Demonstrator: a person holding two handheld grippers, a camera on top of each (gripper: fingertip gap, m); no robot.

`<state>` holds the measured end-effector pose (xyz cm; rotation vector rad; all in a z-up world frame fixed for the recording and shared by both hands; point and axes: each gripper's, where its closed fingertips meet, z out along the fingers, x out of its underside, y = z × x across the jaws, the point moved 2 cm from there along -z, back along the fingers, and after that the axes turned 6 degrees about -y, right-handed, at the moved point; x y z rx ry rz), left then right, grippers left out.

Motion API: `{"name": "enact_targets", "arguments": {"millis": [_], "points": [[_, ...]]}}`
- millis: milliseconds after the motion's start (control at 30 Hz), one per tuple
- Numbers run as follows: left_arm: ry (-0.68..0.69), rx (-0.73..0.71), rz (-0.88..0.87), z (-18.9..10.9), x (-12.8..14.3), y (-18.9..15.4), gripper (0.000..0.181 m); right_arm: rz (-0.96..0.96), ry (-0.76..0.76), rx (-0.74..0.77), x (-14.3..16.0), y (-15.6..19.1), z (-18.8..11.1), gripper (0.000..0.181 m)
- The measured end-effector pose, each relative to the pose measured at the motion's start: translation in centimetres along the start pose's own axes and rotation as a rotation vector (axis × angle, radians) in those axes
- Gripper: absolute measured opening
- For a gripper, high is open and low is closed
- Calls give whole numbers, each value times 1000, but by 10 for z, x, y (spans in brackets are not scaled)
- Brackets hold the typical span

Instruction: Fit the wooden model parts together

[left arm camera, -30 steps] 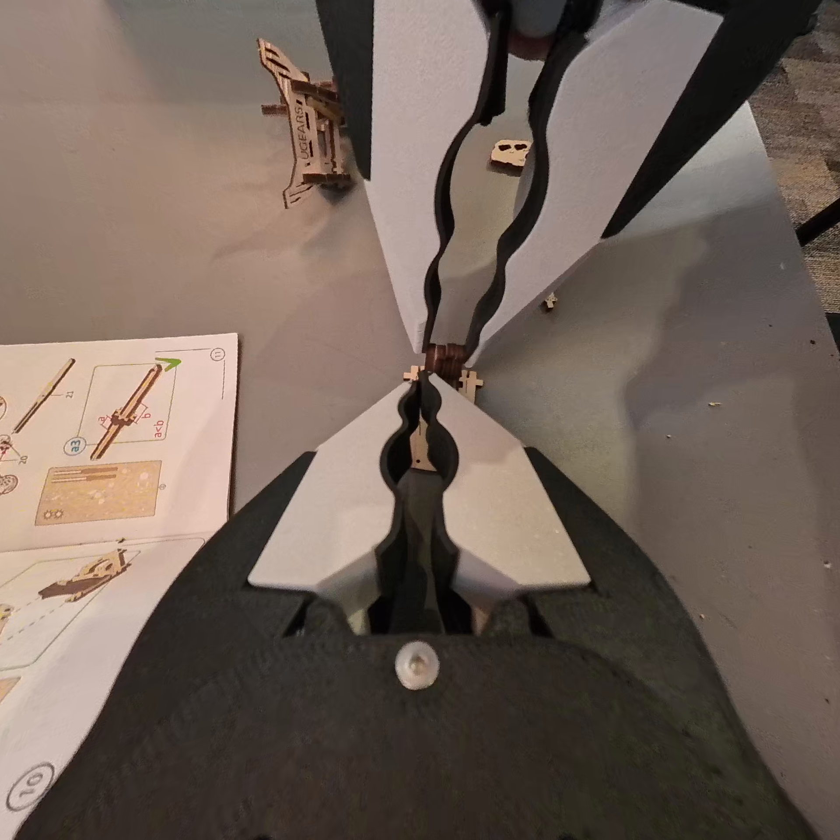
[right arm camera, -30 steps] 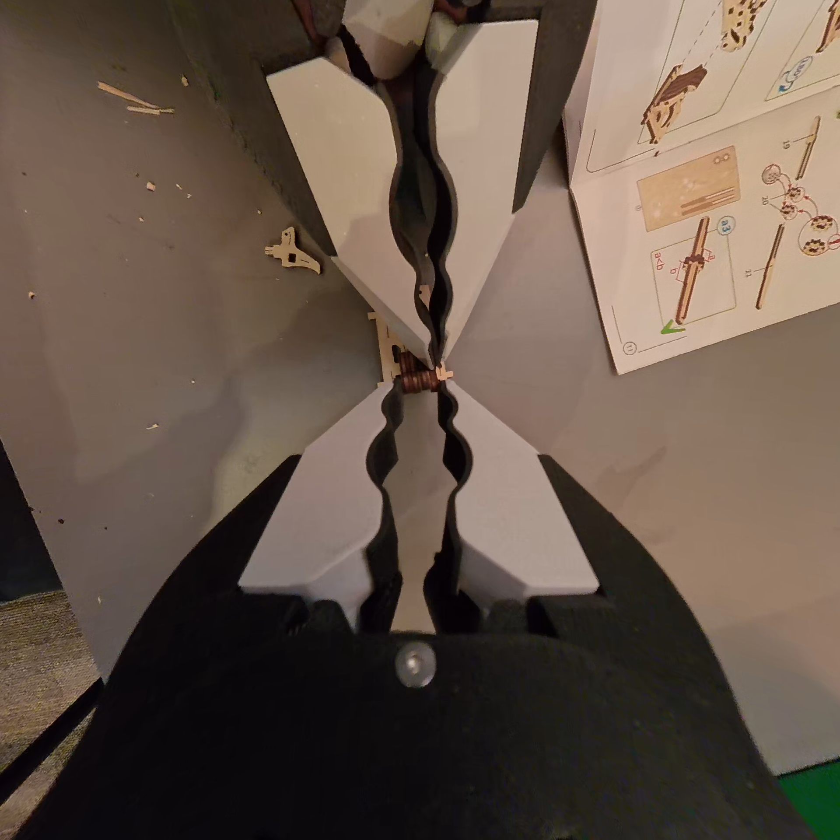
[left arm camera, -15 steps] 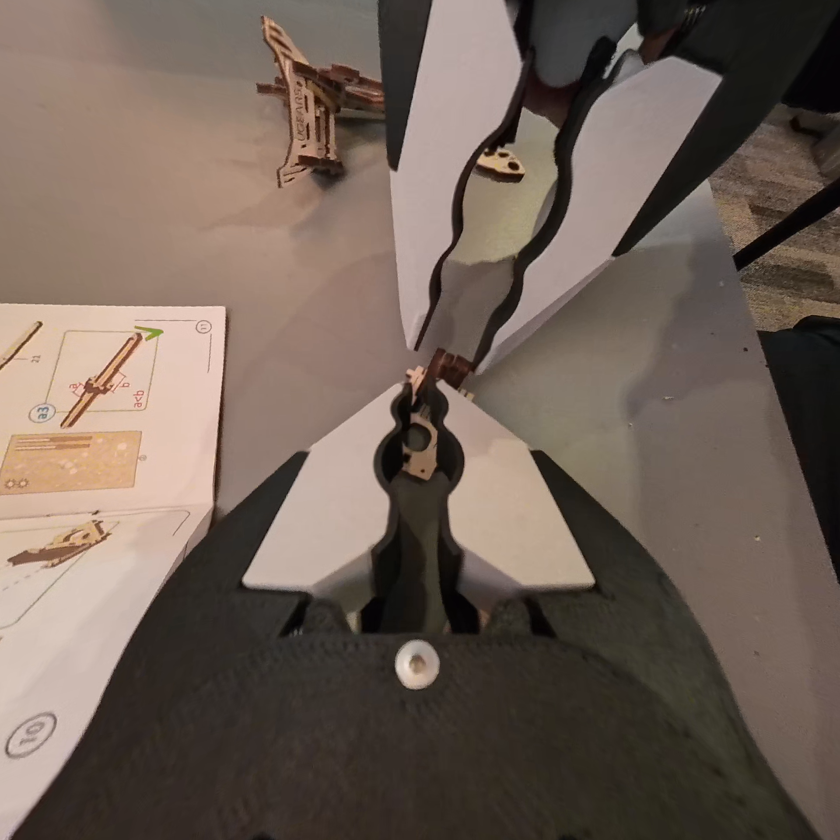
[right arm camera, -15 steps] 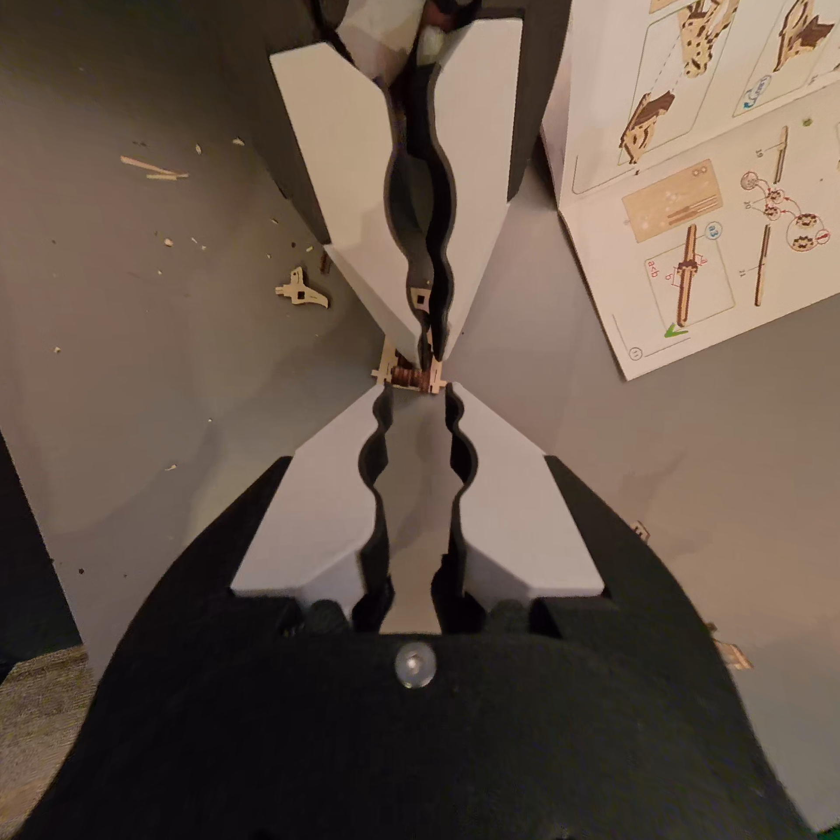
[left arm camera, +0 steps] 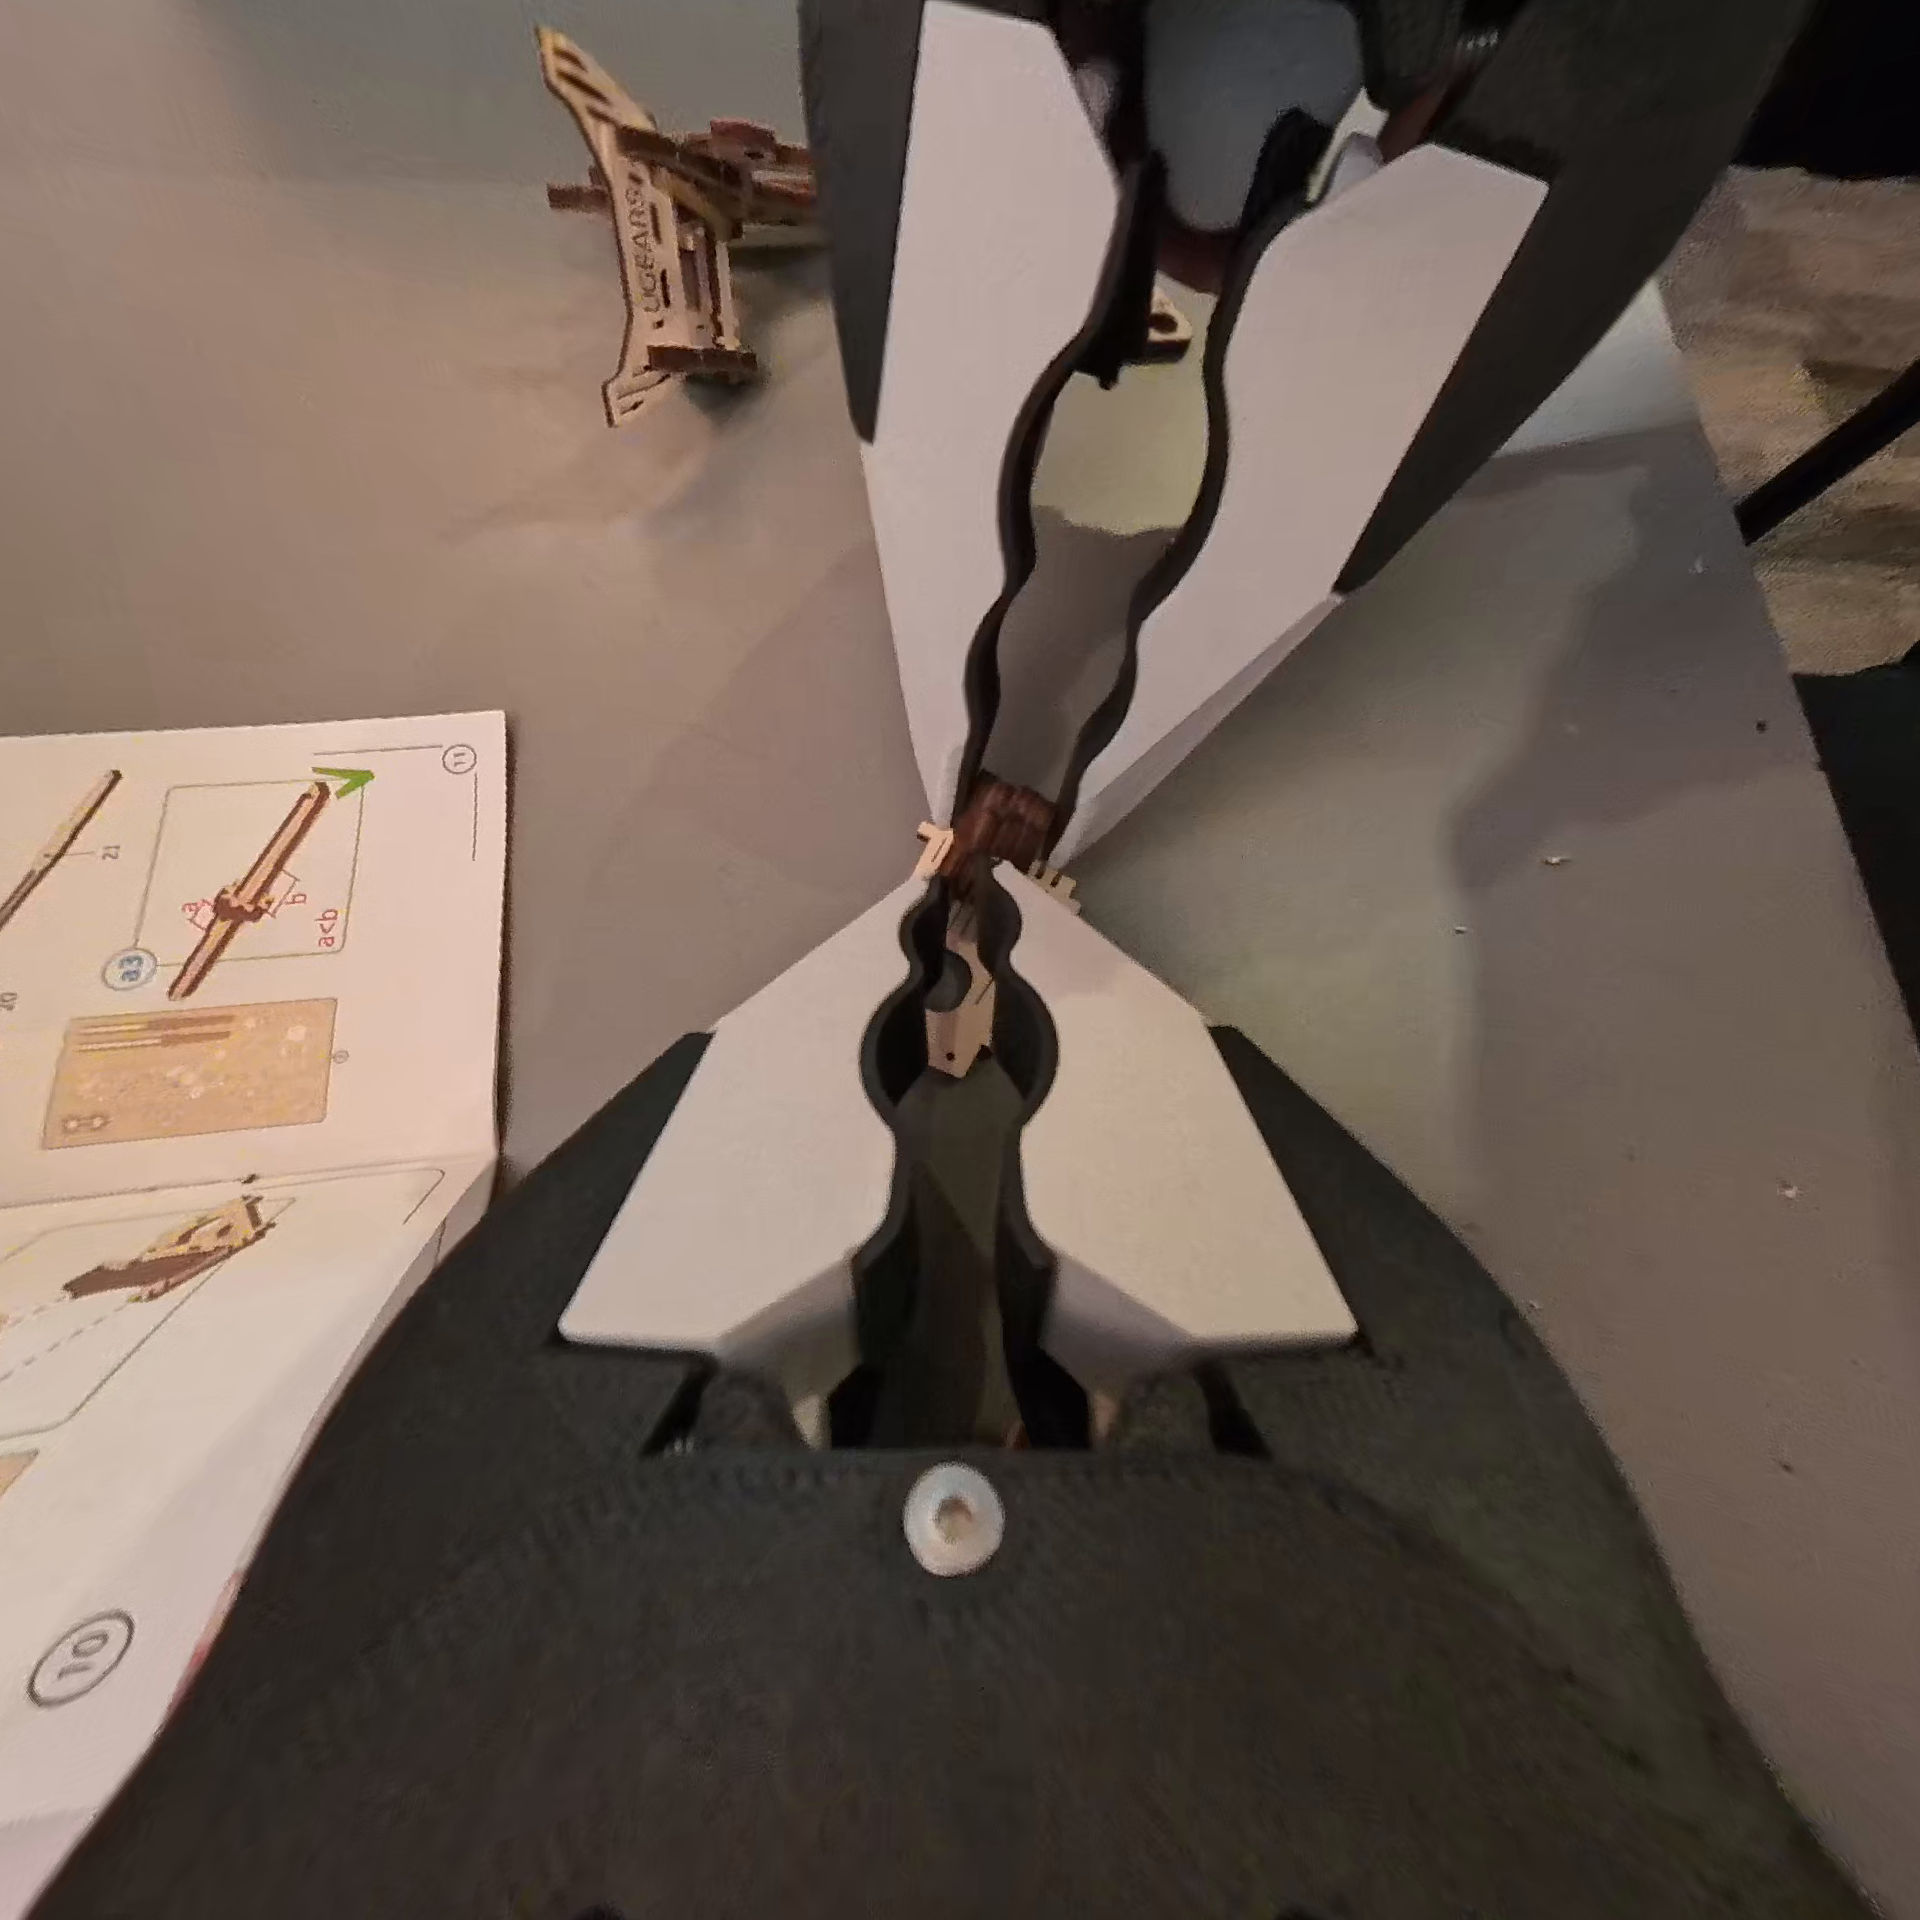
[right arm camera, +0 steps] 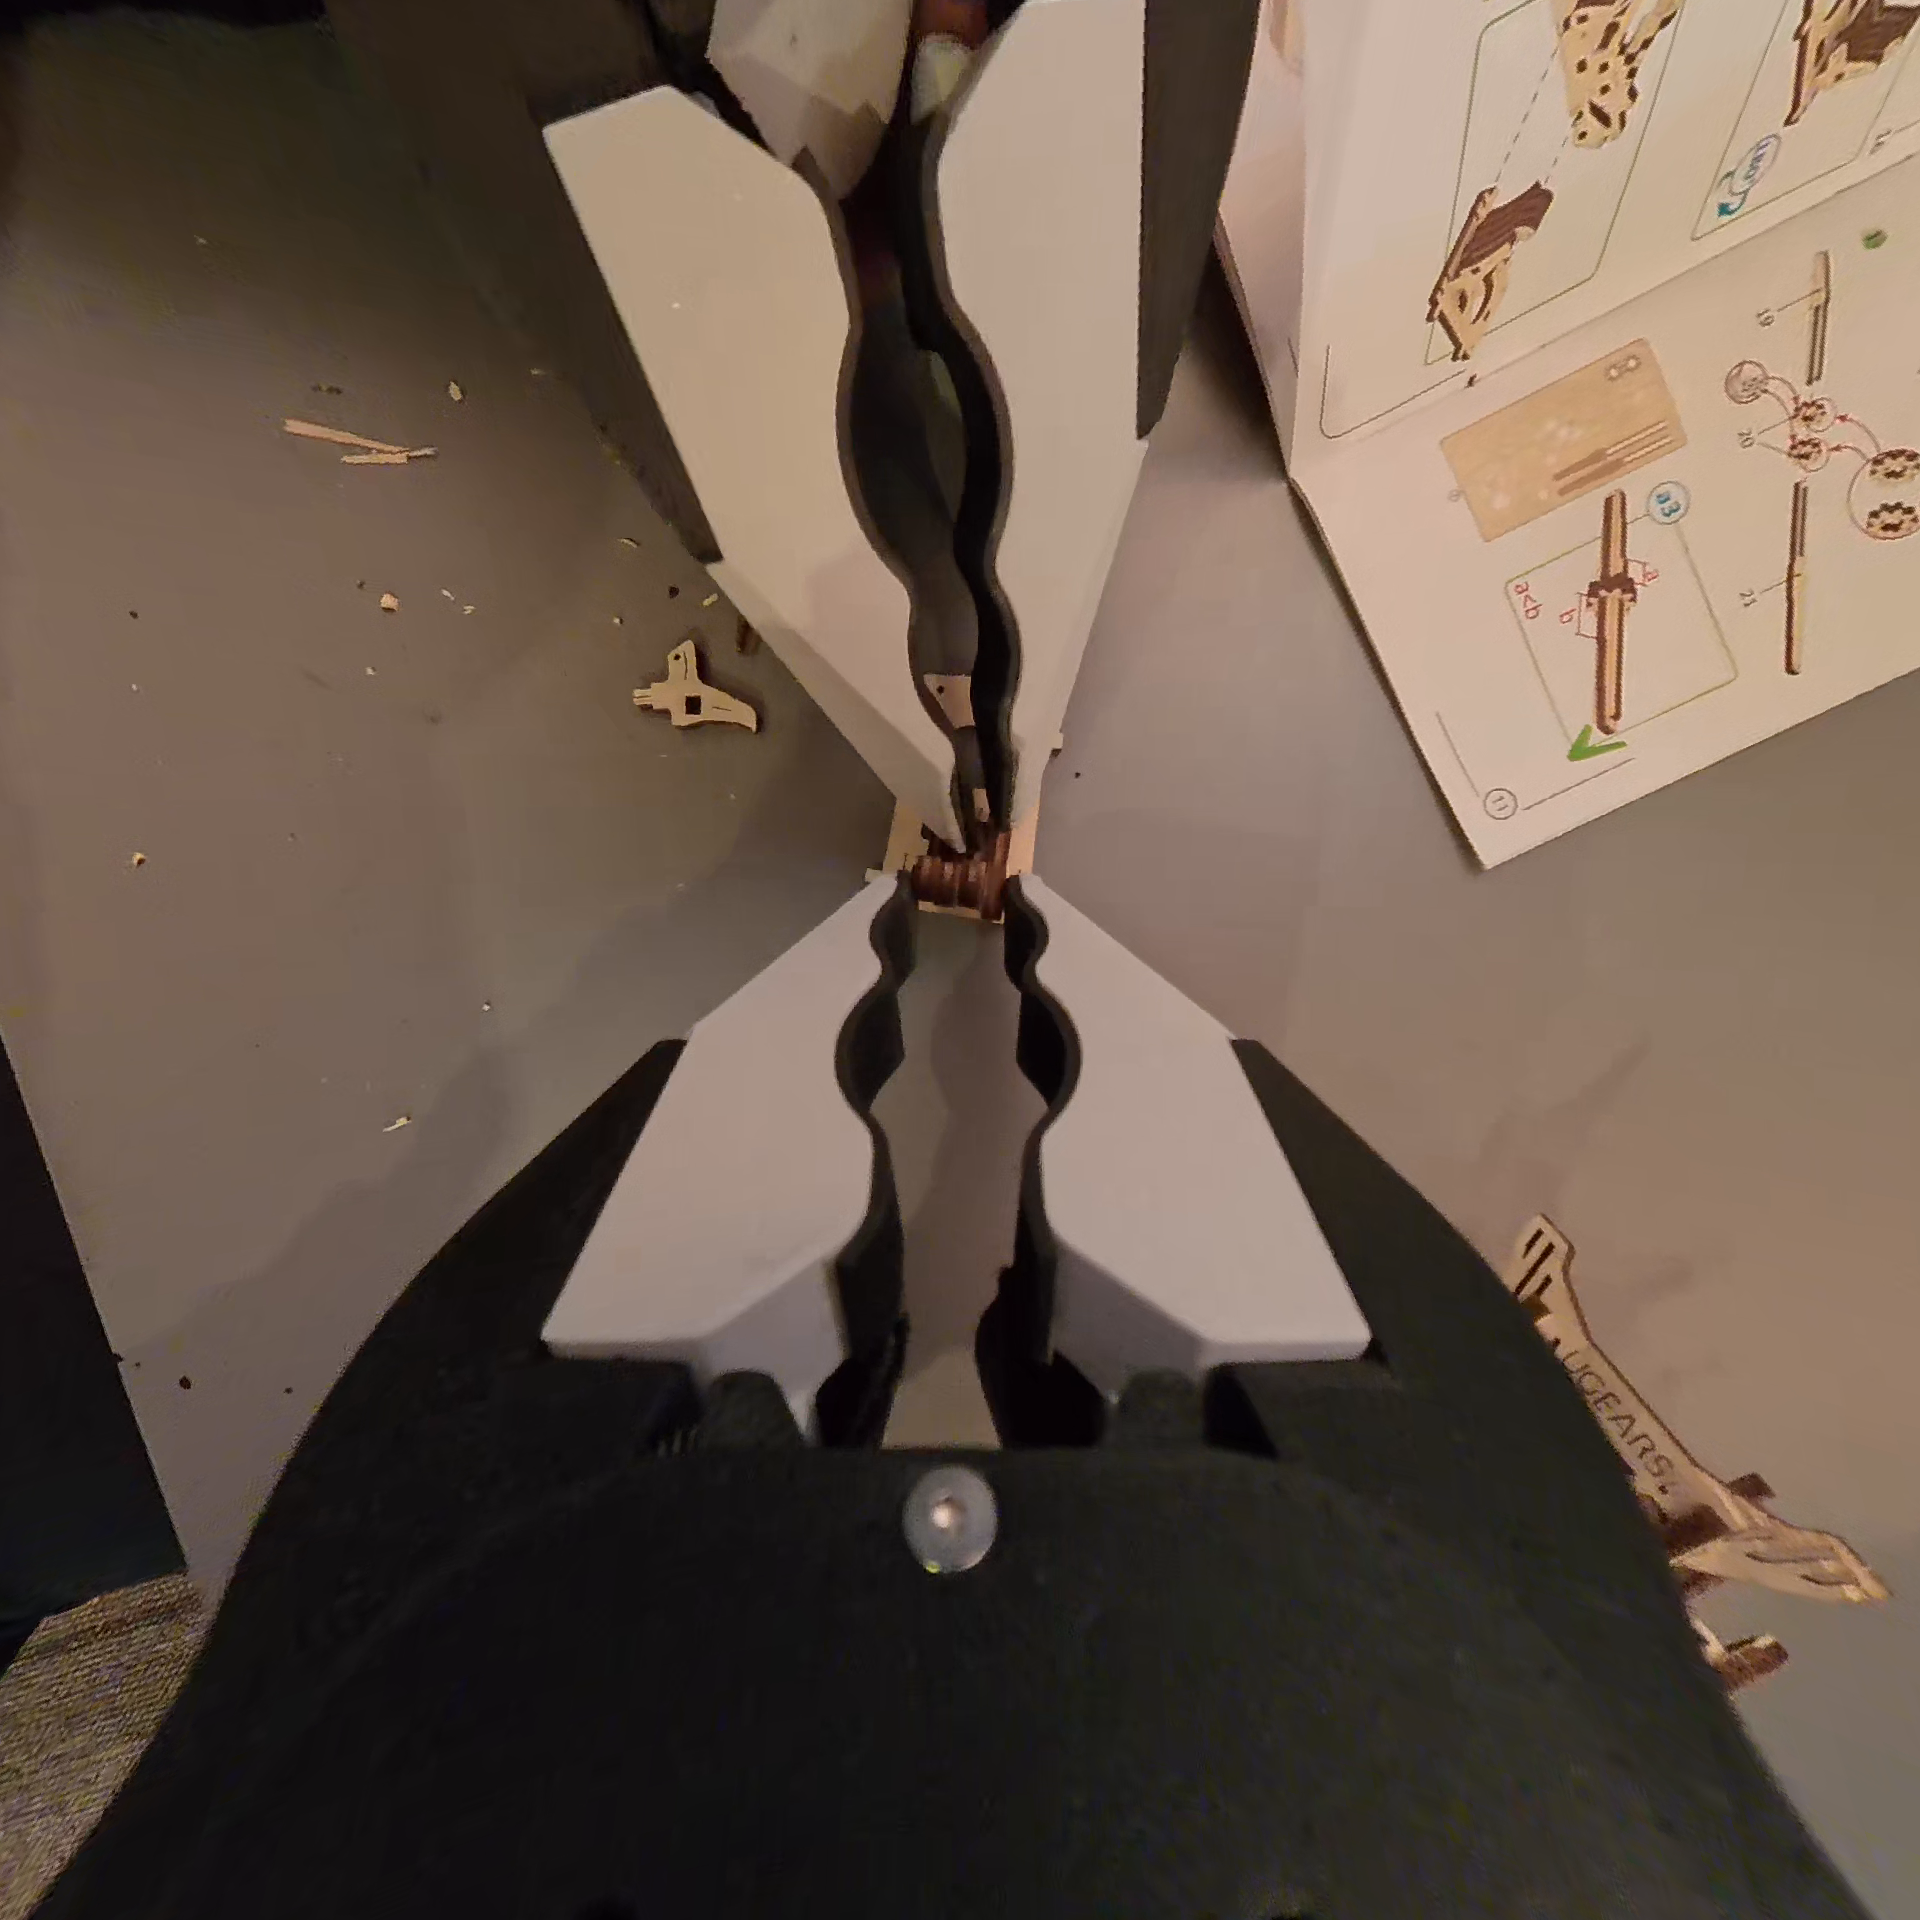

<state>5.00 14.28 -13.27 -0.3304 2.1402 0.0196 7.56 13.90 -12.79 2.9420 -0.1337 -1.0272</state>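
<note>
1. Grippers meet tip to tip mid-frame: left gripper (left arm camera: 961,894) is squeezed on a flat pale piece (left arm camera: 961,1013), pointing forward along its fingers.
2. Right gripper (right arm camera: 961,888) pinches the dark ribbed stack (right arm camera: 961,871), lying crosswise to that piece.
</note>
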Motion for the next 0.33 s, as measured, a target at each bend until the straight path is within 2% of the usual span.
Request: {"name": "enact_targets", "arguments": {"millis": [33,333], "points": [[4,-3,8,0,0,0,3,1,1,-2,0,0,0,14],[25,-58,65,0,2,2,0,-8,6,0,1,0,1,14]]}}
